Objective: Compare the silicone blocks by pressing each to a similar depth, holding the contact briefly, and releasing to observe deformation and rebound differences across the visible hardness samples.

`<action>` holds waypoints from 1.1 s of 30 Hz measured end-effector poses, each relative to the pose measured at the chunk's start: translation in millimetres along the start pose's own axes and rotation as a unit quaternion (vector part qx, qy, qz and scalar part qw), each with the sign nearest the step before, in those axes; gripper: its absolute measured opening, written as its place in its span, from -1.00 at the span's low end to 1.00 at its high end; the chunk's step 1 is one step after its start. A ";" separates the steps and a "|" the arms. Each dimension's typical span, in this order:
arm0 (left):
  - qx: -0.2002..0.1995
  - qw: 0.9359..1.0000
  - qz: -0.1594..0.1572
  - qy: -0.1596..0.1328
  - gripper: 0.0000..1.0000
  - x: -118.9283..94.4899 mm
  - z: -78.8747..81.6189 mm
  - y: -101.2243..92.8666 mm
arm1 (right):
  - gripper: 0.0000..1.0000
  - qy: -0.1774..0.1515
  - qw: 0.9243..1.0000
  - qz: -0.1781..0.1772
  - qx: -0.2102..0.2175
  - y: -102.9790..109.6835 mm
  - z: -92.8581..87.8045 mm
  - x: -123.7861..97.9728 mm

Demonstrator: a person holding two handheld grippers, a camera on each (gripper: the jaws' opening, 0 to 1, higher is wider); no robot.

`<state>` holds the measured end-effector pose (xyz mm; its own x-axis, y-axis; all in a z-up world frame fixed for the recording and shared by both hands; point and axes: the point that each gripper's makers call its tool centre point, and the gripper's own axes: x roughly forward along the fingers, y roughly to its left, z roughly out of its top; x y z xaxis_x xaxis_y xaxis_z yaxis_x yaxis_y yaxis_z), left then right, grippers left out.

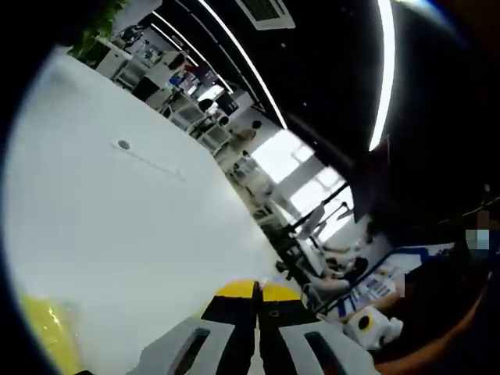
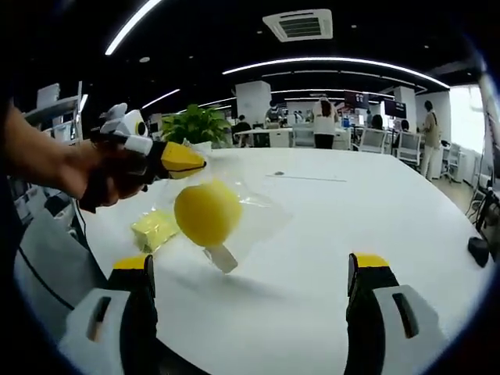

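Right gripper view, and the left claw (image 2: 183,160) comes in from the left in a person's hand (image 2: 94,168), yellow tips pinched together on the edge of a clear plastic bag (image 2: 250,215). The bag hangs lifted above the white worktop (image 2: 328,234) with a round yellow silicone piece (image 2: 207,212) inside it. A flatter yellow block (image 2: 154,229) lies on the worktop just beside and behind the bag, to the left. The right claw (image 2: 250,285) stands wide open at the near edge, holding nothing. In the left gripper view the left claw (image 1: 257,295) shows its tips closed tight, with yellow (image 1: 47,332) at the near left.

My read: this is unpacking, no pressing yet. Next calls for getting the round piece out of the bag and flat on the worktop, then a slow measured press.
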<state>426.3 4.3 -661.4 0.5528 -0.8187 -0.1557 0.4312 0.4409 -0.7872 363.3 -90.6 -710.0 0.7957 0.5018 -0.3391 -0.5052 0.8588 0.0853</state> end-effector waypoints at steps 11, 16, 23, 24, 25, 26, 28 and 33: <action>0.009 0.999 0.030 -0.008 -1.00 -2.2 2.6 21.7 | 0.93 0.001 1.000 0.003 -0.004 2.2 -0.6 0.4; 0.021 0.998 0.059 -0.007 -1.00 -3.2 -1.3 35.0 | 0.93 0.001 1.000 0.002 -0.003 1.8 -0.8 0.3; 0.011 0.994 0.107 0.003 -1.00 -5.5 -13.2 59.0 | 0.93 0.003 1.000 0.006 -0.004 3.7 -1.3 0.5; 0.011 0.994 0.111 0.004 -1.00 -5.2 -13.6 61.4 | 0.93 0.003 1.000 0.006 -0.005 3.8 -1.4 0.5; 0.011 0.993 0.113 0.006 -1.00 -4.1 -14.4 63.8 | 0.93 0.003 1.000 0.006 -0.004 4.1 -1.2 0.8; 0.014 0.993 0.117 0.009 -1.00 -3.2 -15.1 67.2 | 0.93 0.004 1.000 0.006 -0.005 4.4 -1.1 0.9; 0.021 0.991 0.130 0.018 -1.00 -1.7 -18.4 73.7 | 0.93 0.004 1.000 0.006 -0.006 4.0 -1.4 1.1; 0.045 0.981 0.185 0.033 -1.00 -4.1 -25.7 98.6 | 0.93 0.007 1.000 0.004 -0.002 3.3 -2.3 1.3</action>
<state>448.2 41.7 -753.7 0.6378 -0.6167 -0.4615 0.2725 0.7410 -0.6137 361.8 -87.4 -712.3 0.7866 0.5080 -0.3510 -0.5138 0.8538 0.0841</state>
